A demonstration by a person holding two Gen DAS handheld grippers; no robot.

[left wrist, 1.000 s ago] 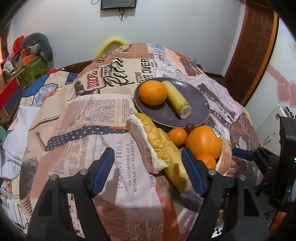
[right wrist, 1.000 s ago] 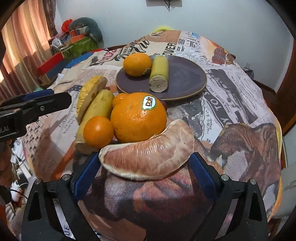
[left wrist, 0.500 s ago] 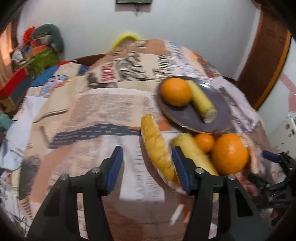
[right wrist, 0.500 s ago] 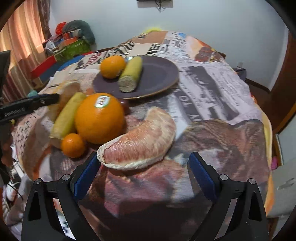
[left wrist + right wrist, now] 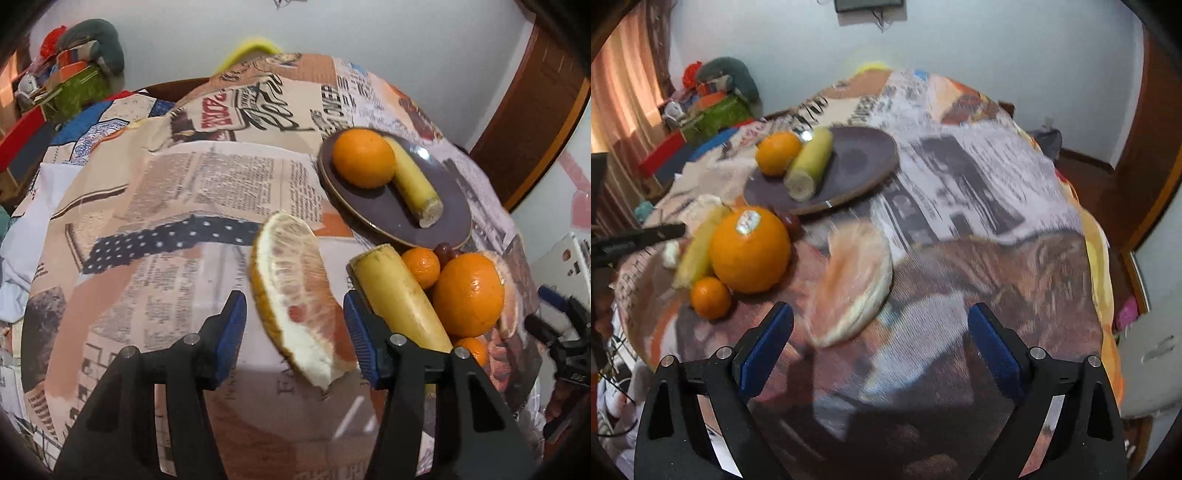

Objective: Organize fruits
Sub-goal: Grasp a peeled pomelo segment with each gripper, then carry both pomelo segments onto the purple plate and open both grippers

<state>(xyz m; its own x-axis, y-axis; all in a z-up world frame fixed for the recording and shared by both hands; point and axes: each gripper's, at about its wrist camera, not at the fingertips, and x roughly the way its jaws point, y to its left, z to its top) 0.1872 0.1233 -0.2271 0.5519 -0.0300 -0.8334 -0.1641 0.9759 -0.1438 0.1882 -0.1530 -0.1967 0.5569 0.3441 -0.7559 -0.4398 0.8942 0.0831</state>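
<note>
My left gripper (image 5: 293, 332) is open around a pomelo wedge with yellow rind (image 5: 295, 295); the pads stand a little apart from it. A half banana (image 5: 399, 299), a big orange (image 5: 467, 295) and two small tangerines (image 5: 421, 266) lie just right of it. A dark plate (image 5: 447, 210) holds an orange (image 5: 364, 158) and a banana piece (image 5: 413, 184). My right gripper (image 5: 881, 341) is open, with a peeled pomelo segment (image 5: 853, 284) lying just beyond its pads. The big orange (image 5: 750, 251) and plate (image 5: 864, 158) show there too.
The table wears a newspaper-print cloth (image 5: 184, 206). A small dark fruit (image 5: 445, 251) sits by the plate rim. Clutter is piled at the far left (image 5: 74, 74). A wooden door (image 5: 535, 110) stands at the right. The table's right edge (image 5: 1100, 280) drops off.
My left gripper has narrowed and come in around the rind wedge, which has tipped to show its flesh. My right gripper has drawn back and right; the peeled segment now lies left of centre.
</note>
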